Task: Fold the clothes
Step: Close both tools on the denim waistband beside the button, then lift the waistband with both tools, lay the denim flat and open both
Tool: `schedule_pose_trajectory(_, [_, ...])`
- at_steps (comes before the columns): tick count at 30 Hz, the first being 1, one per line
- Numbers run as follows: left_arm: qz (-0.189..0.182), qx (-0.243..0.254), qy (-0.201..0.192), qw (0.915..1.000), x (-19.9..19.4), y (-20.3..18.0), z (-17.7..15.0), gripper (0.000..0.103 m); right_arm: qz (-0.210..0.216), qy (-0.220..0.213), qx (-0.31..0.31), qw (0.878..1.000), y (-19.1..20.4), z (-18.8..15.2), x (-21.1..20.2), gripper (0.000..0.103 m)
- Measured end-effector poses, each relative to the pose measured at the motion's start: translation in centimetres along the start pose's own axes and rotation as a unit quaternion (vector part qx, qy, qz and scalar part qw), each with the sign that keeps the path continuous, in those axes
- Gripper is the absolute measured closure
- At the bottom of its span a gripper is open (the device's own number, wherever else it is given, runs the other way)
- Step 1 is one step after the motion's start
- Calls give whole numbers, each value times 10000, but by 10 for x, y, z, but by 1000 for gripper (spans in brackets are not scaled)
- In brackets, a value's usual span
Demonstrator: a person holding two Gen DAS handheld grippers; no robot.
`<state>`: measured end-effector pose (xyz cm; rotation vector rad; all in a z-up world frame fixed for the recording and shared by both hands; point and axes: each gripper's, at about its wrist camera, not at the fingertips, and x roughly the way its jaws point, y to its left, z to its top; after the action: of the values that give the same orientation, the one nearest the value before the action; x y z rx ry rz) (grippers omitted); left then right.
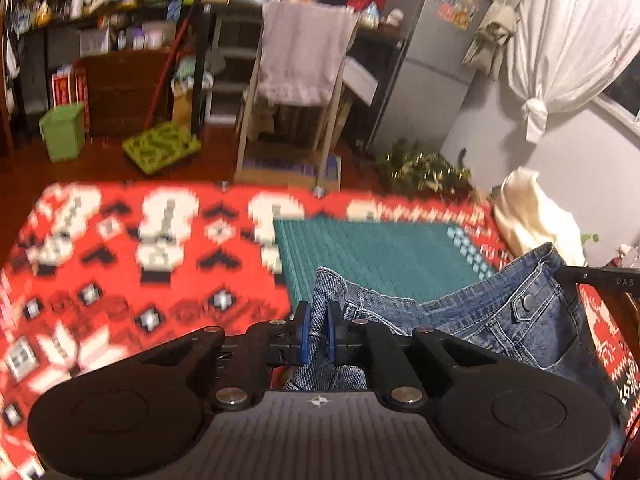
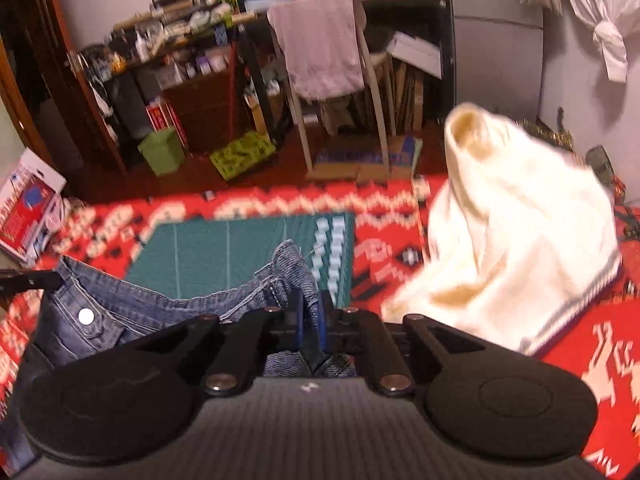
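A pair of blue denim jeans (image 1: 500, 320) hangs between my two grippers above the table. My left gripper (image 1: 319, 316) is shut on one end of the waistband, with denim bunched between its blue pads. My right gripper (image 2: 310, 312) is shut on the other end of the jeans (image 2: 152, 308). The waistband stretches across, its button (image 2: 85, 316) showing at the left of the right wrist view. Each view shows the tip of the other gripper at its edge. A green cutting mat (image 1: 380, 252) lies beneath the jeans on a red patterned tablecloth (image 1: 120, 280).
A crumpled cream garment (image 2: 512, 240) lies on the tablecloth (image 2: 400, 248) to the right of the mat (image 2: 224, 248). Behind the table stand a chair with a pink towel (image 1: 304, 56), cluttered shelves, a green bin (image 1: 64, 132) and a fridge (image 1: 432, 40). A box (image 2: 28, 208) sits at the left.
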<state>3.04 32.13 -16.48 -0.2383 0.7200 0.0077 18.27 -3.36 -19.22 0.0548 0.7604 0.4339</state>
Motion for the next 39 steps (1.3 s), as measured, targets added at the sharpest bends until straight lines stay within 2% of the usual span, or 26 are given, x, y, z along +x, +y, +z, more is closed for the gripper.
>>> schedule_pose_trajectory(4, [121,147,-160,9997,4,1,25,94,-14,-141,-91,9999,3,31,6,96])
schedule_pose_trajectory(11, [467,316,36,9984,53,11,51,94,-281,14,-210,9994,9,61,57,96])
schedule_pose_trajectory(15, [703,381,279,9964,82,13,51,94,-512,210,-279,9981,12,61,91,96])
schedule_pose_trajectory(18, [839,222,470,9951,99,18,45,94,-655,380,-210,9969,11,55,115,95])
schedule_pose_trajectory(23, [955,-258,552,9936,106,30,38,85,-862,642,98,9942,-2,41,136,84])
schedule_pose_trajectory(25, [938,-385,494,9936,101,34,38,64,-800,617,117,9948,-6,41,133,81])
schedule_pose_trajectory(26, [936,-356,467,9939,97,34,39,61,-768,571,136,9953,-7,42,129,76])
schedule_pose_trajectory(29, [899,-170,392,9950,84,31,41,60,-661,425,233,9966,-10,44,112,68])
schedule_pose_trajectory(32, [834,20,277,9961,66,23,40,59,-574,363,218,9975,-13,43,92,66])
schedule_pose_trajectory(34, [808,151,179,9965,51,15,37,54,-519,313,141,9981,-13,40,75,62])
schedule_pose_trajectory(36, [779,321,67,9964,34,5,31,51,-495,265,58,9984,-10,34,57,57])
schedule_pose_trajectory(39, [777,510,-20,9957,11,-11,18,49,-389,229,-37,9990,-3,21,31,54])
